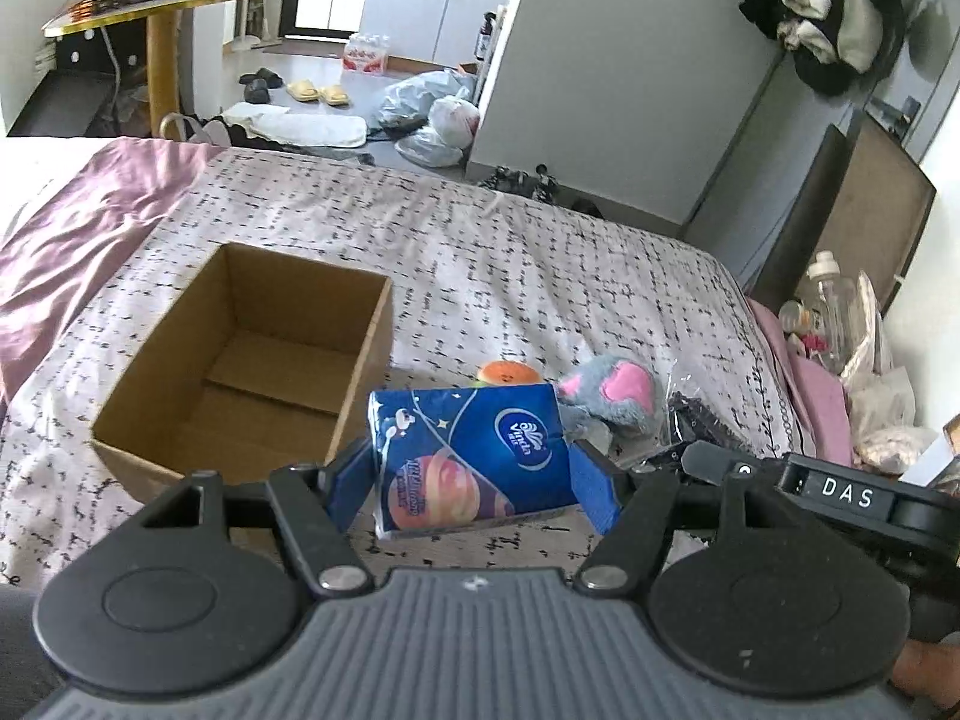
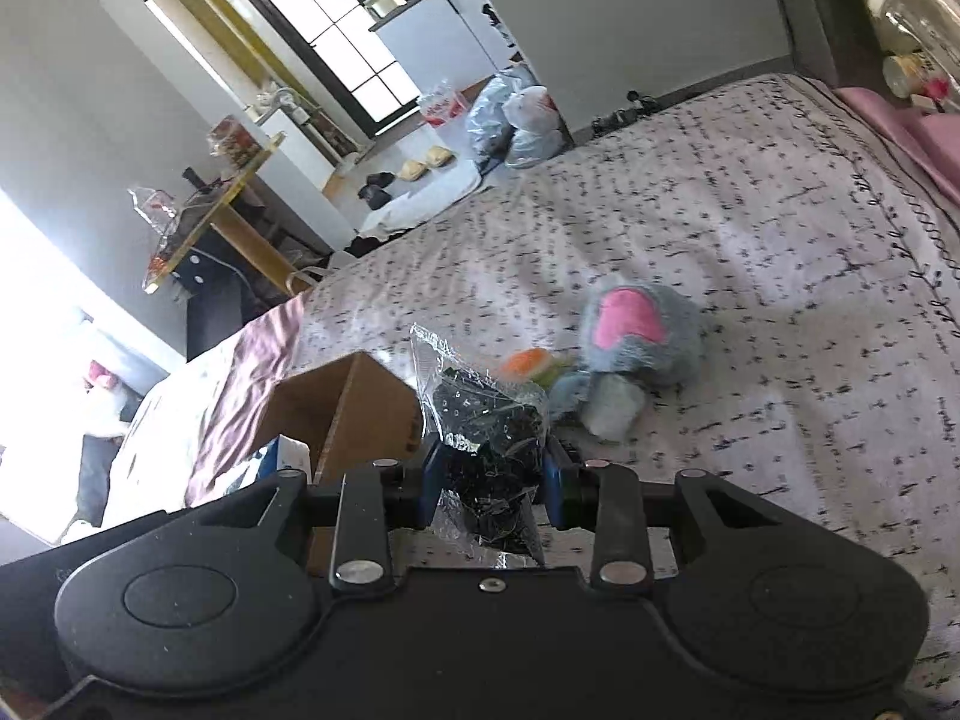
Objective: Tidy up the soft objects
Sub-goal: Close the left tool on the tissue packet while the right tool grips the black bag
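Note:
My left gripper (image 1: 474,480) is shut on a blue Vinda tissue pack (image 1: 474,456) and holds it just right of an open, empty cardboard box (image 1: 252,360) on the bed. My right gripper (image 2: 495,474) is shut on a clear plastic bag of black items (image 2: 486,420), beside the box's corner (image 2: 360,408). A grey and pink plush toy (image 1: 612,393) (image 2: 630,342) and a small orange and green plush (image 1: 507,373) (image 2: 534,366) lie on the bed beyond both grippers. The right gripper's body shows at the right of the left wrist view.
The bed has a white speckled cover (image 1: 540,264) and a mauve sheet (image 1: 90,222) at the left. Bottles and bags (image 1: 840,324) crowd the bed's right side. Beyond the bed's far edge are plastic bags (image 1: 438,114), slippers and a yellow table (image 1: 162,6).

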Demonstrator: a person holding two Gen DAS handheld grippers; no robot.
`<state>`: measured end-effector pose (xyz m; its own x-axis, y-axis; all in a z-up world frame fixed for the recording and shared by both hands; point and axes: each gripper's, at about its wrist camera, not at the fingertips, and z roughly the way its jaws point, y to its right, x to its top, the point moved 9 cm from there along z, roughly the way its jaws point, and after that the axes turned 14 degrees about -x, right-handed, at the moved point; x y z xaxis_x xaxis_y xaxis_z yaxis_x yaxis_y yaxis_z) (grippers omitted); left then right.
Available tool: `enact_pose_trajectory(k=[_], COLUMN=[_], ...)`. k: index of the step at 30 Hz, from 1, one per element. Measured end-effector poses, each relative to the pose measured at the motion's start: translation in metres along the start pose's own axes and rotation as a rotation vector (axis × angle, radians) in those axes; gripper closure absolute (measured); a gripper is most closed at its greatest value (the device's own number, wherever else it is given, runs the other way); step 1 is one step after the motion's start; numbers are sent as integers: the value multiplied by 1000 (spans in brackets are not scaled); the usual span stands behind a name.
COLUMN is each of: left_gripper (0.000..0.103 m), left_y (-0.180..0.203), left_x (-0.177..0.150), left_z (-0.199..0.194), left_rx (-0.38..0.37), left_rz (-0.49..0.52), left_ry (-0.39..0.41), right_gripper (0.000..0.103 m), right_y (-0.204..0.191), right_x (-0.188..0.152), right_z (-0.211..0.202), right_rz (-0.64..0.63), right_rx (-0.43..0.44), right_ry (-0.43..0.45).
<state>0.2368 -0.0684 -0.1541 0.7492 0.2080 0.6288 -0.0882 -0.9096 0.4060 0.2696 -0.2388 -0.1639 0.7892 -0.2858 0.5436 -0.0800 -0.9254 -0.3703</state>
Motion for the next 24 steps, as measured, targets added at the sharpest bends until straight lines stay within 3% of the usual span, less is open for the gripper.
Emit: enact_pose_trajectory(k=[11, 24], left_gripper=[34, 34], left_y=[-56, -126], left_x=[15, 27], left_z=[-33, -55], left_rx=[40, 77], left_rz=[-62, -167], left_ry=[66, 104], right_gripper=[70, 70], right_y=[-66, -146], right_x=[-4, -21], right_z=[4, 29], right_rz=[-34, -137], right_rx=[91, 110], right_ry=[-27, -85])
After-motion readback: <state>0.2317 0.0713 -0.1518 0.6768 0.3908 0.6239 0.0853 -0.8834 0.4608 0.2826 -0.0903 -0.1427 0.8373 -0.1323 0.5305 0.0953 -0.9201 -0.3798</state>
